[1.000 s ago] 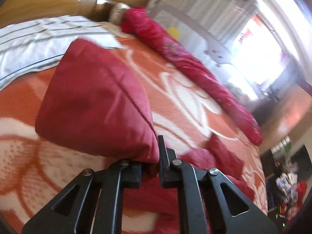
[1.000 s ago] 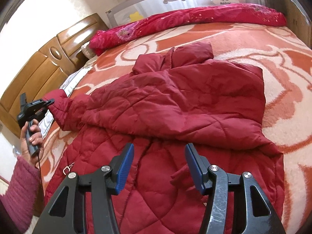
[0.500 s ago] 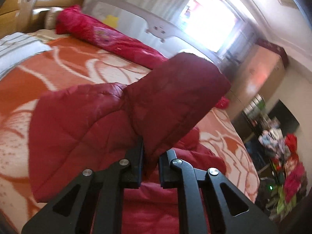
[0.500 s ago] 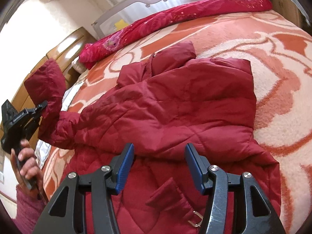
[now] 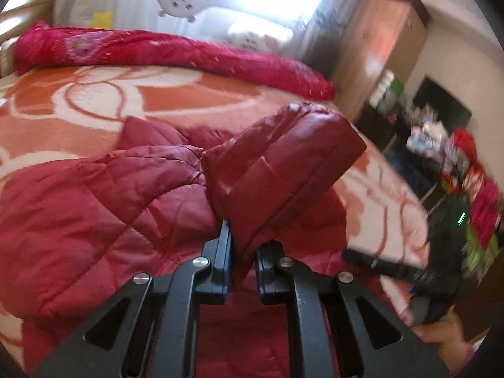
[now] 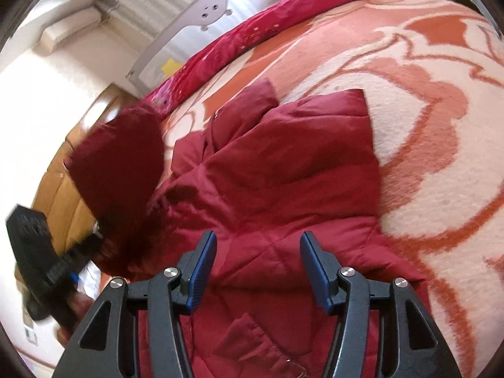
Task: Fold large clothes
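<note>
The left gripper (image 5: 242, 253) is clamped on the sleeve (image 5: 283, 163) of a dark red quilted jacket (image 6: 283, 189), the fabric being pinched between its two narrowly set fingers, and the sleeve is held raised above the rest of the garment with its cuff end pointing away from the camera. In the right wrist view the same sleeve (image 6: 119, 170) is seen lifted at the left of the frame, somewhat blurred, with the left gripper (image 6: 94, 239) below it. The right gripper (image 6: 258, 271) is held with its blue-padded fingers (image 6: 201, 271) spread wide and nothing between them, above the lower part of the jacket. The jacket is spread on an orange and cream patterned blanket (image 6: 425, 110) covering the bed. A long pink-red bolster (image 5: 157, 53) lies along the far edge of the bed, beside a grey bed rail (image 6: 204, 15).
</note>
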A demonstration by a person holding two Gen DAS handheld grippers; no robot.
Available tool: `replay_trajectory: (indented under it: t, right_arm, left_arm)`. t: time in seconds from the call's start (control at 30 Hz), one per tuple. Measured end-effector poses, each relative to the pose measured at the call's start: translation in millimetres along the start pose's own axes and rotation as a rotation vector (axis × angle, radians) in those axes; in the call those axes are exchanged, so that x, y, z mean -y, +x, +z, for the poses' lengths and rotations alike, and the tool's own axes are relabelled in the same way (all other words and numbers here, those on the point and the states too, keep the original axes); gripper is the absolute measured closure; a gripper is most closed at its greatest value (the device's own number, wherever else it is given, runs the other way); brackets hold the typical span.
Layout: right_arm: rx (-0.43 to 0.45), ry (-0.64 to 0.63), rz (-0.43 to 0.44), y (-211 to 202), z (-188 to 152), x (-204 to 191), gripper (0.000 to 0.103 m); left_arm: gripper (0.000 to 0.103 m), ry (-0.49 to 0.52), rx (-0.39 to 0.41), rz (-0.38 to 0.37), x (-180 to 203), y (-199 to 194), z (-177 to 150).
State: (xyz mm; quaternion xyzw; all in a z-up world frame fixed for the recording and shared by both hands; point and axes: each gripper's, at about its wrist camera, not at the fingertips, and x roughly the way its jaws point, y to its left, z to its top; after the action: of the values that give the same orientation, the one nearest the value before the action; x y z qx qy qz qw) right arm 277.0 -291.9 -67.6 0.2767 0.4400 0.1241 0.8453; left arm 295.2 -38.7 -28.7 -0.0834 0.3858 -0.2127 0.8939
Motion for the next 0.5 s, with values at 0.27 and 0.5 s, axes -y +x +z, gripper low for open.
replay_trajectory:
  t: [0.27, 0.5]
  right_arm:
    - [-0.008, 0.181, 0.164, -2.4, 24.6, 21.4, 0.024]
    - [-0.096, 0.218, 0.195, 31.7, 45.2, 15.5, 0.014]
  left_arm:
    - [0.093, 0.140, -0.090, 0.042, 38.0, 35.2, -36.5]
    - [0.093, 0.156, -0.107, 0.039, 41.2, 34.9, -43.6]
